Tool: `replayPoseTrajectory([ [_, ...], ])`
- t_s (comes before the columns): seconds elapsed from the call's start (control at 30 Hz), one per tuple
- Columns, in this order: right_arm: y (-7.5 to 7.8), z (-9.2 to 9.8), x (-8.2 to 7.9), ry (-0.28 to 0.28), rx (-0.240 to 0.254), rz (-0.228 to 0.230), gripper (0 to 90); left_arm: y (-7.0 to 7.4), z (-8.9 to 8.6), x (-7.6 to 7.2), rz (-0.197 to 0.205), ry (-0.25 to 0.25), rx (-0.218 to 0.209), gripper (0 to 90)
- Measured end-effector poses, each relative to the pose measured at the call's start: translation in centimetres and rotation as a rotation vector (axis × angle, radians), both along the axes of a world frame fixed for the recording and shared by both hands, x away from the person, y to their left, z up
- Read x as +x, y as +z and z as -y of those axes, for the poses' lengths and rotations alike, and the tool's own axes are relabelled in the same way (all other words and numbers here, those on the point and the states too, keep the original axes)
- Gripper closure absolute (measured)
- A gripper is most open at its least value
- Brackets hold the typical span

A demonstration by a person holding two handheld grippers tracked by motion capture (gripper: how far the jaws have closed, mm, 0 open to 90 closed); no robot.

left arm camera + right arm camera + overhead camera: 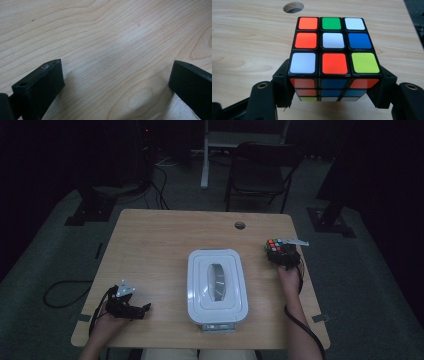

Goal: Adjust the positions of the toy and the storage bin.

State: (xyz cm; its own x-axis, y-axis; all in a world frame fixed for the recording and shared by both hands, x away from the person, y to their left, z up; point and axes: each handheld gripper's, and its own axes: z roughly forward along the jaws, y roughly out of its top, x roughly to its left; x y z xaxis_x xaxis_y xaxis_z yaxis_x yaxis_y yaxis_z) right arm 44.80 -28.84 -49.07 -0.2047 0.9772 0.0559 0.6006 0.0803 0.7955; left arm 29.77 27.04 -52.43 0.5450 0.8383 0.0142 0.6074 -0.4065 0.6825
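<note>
A scrambled puzzle cube point(334, 50) with coloured stickers sits between the two black jaws of my right gripper point(334, 87), which is shut on its sides. In the high view the cube point(276, 245) is at the table's right edge, held by the right gripper point(283, 254). My left gripper point(145, 308) rests low at the front left of the table. Its jaws stand wide apart over bare wood, with the left fingertip point(47, 75) and the right one point(190, 75) holding nothing.
A white lidded plastic box point(217, 287) with a closed flap stands in the middle front of the wooden table point(165, 235). A round cable hole point(240, 225) lies near the far edge. Behind the table stands a dark chair point(262, 170).
</note>
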Motion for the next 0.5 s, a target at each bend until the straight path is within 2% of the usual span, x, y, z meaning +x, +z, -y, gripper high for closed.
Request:
replayPoseTrajectory([
  [0.23, 0.6, 0.3, -3.6, 0.034, -0.035, 0.023, 33.8, 0.0, -0.2, 0.0, 0.0, -0.018, -0.004, 0.5],
  [0.4, 1.1, 0.4, -6.5, 0.054, -0.024, 0.044, 33.9, 0.0, -0.2, 0.0, 0.001, -0.019, -0.001, 0.5],
  [0.5, 1.1, 0.5, -8.2, 0.066, -0.039, 0.046, 33.9, 0.0, -0.2, 0.0, 0.001, -0.019, -0.001, 0.5],
])
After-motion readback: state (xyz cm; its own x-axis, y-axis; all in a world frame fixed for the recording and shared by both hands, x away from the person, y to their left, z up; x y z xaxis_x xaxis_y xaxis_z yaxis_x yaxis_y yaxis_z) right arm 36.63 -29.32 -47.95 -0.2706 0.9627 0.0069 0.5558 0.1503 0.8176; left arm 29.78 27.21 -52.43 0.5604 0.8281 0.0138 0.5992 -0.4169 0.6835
